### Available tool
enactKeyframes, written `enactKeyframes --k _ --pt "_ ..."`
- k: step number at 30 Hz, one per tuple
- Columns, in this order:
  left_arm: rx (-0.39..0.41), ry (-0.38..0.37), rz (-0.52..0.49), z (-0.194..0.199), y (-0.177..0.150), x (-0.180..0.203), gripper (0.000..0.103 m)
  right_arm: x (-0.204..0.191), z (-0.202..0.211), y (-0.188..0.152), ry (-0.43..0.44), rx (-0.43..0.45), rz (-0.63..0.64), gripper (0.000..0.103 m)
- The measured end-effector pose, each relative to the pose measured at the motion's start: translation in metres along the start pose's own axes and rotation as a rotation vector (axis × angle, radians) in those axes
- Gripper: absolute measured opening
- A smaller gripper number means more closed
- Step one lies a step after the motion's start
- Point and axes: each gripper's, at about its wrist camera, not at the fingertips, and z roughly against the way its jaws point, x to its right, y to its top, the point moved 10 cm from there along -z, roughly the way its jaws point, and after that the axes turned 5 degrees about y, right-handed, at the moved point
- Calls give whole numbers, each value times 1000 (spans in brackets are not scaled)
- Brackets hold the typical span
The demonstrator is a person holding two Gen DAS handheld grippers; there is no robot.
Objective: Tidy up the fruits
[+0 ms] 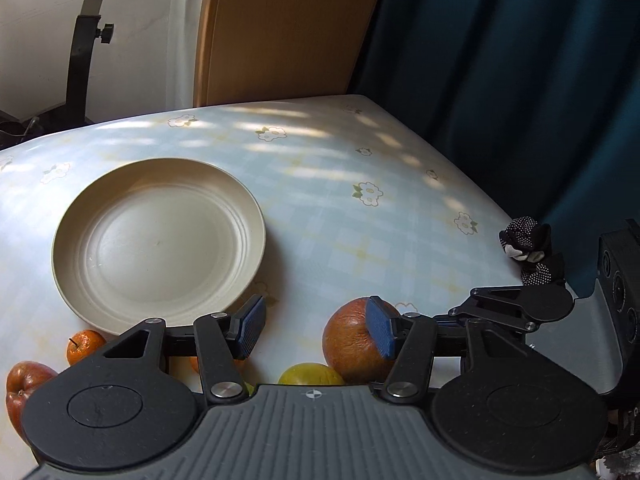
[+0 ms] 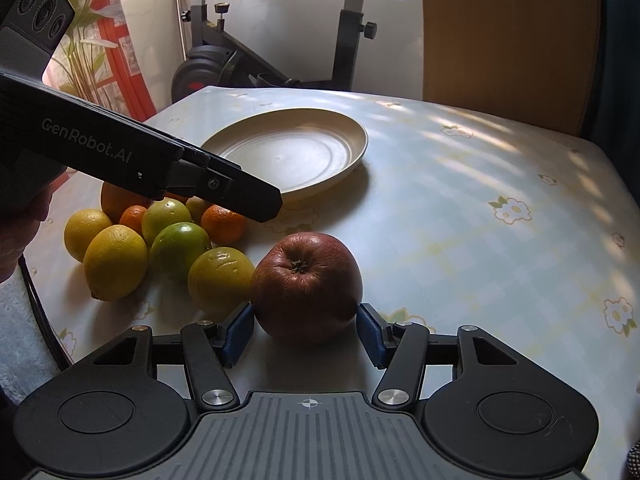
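A red apple (image 2: pixel 308 286) sits on the table between the blue pads of my right gripper (image 2: pixel 306 334), which is open with its pads close to the apple's sides. The same apple (image 1: pixel 352 344) shows in the left wrist view, beside my open, empty left gripper (image 1: pixel 316 330), which hovers above the fruit. A pile of lemons, green citrus and mandarins (image 2: pixel 160 240) lies left of the apple. An empty cream plate (image 2: pixel 296 152) stands behind the pile; it also shows in the left wrist view (image 1: pixel 160 240). A second red apple (image 1: pixel 20 392) lies at the far left.
The table has a flowered cloth (image 2: pixel 480 200). A wooden chair back (image 1: pixel 288 28) and a dark curtain (image 1: pixel 520 60) stand behind it. An exercise bike (image 2: pixel 280 40) is beyond the far edge. A small dotted cloth item (image 1: pixel 528 248) lies at the table's right edge.
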Motion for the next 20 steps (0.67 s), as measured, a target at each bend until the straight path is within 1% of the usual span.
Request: enactKeyframes --k 2,3,4,6,9,13,18,20 --pt "-15 -30 5 -4 -1 3 56 0 0 0 3 4 6 52" --pt "-25 -48 13 -6 -2 5 52 1 1 0 6 5 7 52" --pt "-36 -63 20 -9 -3 5 51 2 1 0 3 8 8 52" --pt "-53 -88 32 -13 -5 6 49 5 3 1 -22 16 7 50" --pt "-67 -77 24 -19 -6 7 49 13 4 3 -59 22 7 47" --pt "-79 -94 36 -27 -5 8 49 19 5 4 -82 23 14 47" --pt "-84 -110 62 -29 0 5 49 20 0 1 -100 6 29 47" --pt "-88 -119 72 -32 1 5 49 18 0 1 -98 13 38 47"
